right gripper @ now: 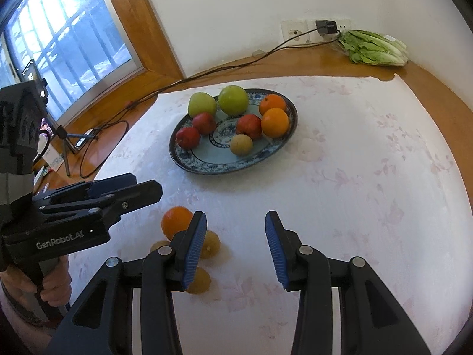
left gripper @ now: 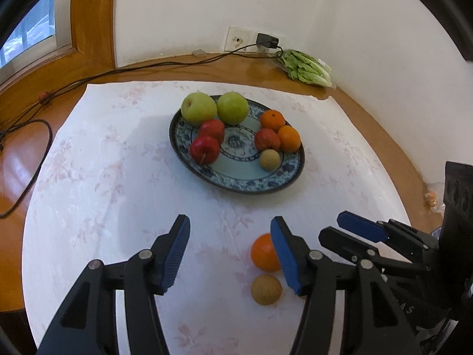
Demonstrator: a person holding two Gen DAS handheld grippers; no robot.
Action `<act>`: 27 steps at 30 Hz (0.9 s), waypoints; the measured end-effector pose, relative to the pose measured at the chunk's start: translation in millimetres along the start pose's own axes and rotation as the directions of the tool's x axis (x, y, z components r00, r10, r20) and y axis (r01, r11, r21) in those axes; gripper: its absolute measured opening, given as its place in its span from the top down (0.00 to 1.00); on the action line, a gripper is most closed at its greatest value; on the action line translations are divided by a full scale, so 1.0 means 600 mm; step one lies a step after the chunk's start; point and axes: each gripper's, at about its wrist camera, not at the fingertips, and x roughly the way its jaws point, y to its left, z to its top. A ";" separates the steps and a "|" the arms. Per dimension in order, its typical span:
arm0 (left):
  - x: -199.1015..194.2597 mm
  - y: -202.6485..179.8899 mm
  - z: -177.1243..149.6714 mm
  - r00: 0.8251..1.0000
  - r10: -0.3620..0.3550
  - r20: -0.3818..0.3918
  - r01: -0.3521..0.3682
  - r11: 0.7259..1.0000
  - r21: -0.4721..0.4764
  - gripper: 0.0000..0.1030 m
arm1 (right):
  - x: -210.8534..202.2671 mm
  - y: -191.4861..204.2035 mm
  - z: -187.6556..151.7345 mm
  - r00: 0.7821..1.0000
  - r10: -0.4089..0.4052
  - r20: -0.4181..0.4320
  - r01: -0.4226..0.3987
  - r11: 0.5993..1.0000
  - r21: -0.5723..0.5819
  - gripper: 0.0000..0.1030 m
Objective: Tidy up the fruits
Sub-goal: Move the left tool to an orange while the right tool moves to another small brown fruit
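From the left wrist camera, the left gripper point(left gripper: 230, 251) reaches out over a white cloth point(left gripper: 103, 177) with a faint pink floral print, spread over a glossy wooden tabletop point(left gripper: 369, 112). Its ribbed blue pads stand spread with nothing between them. Toward the far edge of the cloth sits a round ceramic plate point(left gripper: 251, 185) with a blue patterned rim, holding two smooth green apples, three small red fruits, two oranges and one small tan fruit. Nearer the camera, a loose orange point(left gripper: 263, 251) lies on the cloth just behind the right-hand pad, with a matte, round tan fruit point(left gripper: 266, 290) just in front of it. The right gripper point(left gripper: 348, 227) enters from the right edge. A leafy green lettuce point(left gripper: 307, 68) lies at the far right corner by the wall. From the right wrist camera, the right gripper point(right gripper: 235, 248) also holds its pads apart, empty, over bare cloth. The plate point(right gripper: 207, 164) sits beyond it. The loose orange point(right gripper: 176, 222) and three small yellowish fruits point(right gripper: 211, 244) cluster behind its left finger. The left gripper point(right gripper: 147, 190) comes in from the left edge, seen side-on, held by a hand point(right gripper: 56, 287).
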 end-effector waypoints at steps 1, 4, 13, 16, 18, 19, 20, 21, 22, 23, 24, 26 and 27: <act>0.000 0.000 -0.002 1.000 -0.002 -0.003 0.002 1.000 0.000 0.42 | -0.001 -0.001 -0.001 1.000 -0.001 -0.001 0.001 1.000 0.002 0.59; -0.002 -0.002 -0.009 1.000 -0.004 -0.008 0.004 1.000 -0.005 0.42 | -0.004 -0.003 -0.006 1.000 -0.002 0.000 0.002 1.000 0.009 0.59; 0.004 -0.014 -0.021 0.999 -0.024 -0.030 0.024 1.000 0.009 0.42 | -0.003 -0.009 -0.015 1.000 -0.010 -0.020 0.010 1.000 0.023 0.58; 0.009 -0.021 -0.023 0.999 -0.029 -0.038 0.030 0.999 0.019 0.42 | -0.002 -0.012 -0.017 1.000 -0.008 -0.022 0.008 1.000 0.028 0.58; 0.013 -0.023 -0.024 0.999 -0.030 -0.043 0.031 0.999 0.023 0.42 | -0.001 -0.014 -0.018 1.000 -0.006 -0.025 0.007 0.999 0.033 0.58; 0.014 -0.024 -0.025 0.999 -0.031 -0.045 0.032 0.999 0.024 0.42 | -0.001 -0.015 -0.018 1.000 -0.006 -0.025 0.006 0.999 0.034 0.58; 0.017 -0.025 -0.026 0.998 -0.030 -0.048 0.031 0.999 0.024 0.42 | -0.001 -0.016 -0.019 1.000 -0.004 -0.026 0.005 0.999 0.035 0.58; 0.018 -0.025 -0.026 0.999 -0.028 -0.047 0.029 0.999 0.022 0.42 | -0.001 -0.016 -0.019 1.000 -0.003 -0.027 0.004 0.999 0.036 0.58; 0.019 -0.025 -0.027 0.999 -0.032 -0.041 0.033 0.999 0.015 0.42 | 0.000 -0.017 -0.020 1.000 -0.002 -0.027 0.003 0.999 0.036 0.58; 0.021 -0.024 -0.027 0.998 -0.037 -0.040 0.038 0.999 0.011 0.42 | 0.000 -0.017 -0.020 1.000 -0.001 -0.027 0.002 0.999 0.036 0.58; 0.021 -0.025 -0.027 0.998 -0.041 -0.040 0.042 0.999 0.011 0.42 | 0.001 -0.017 -0.019 1.000 -0.002 -0.027 0.003 0.999 0.035 0.58; 0.023 -0.028 -0.028 0.998 -0.048 -0.041 0.049 0.999 0.016 0.42 | 0.002 -0.018 -0.019 1.000 -0.006 -0.027 0.007 0.999 0.036 0.58; 0.024 -0.030 -0.029 0.998 -0.055 -0.042 0.056 0.998 0.021 0.44 | 0.001 -0.018 -0.019 1.000 -0.006 -0.027 0.007 0.999 0.038 0.58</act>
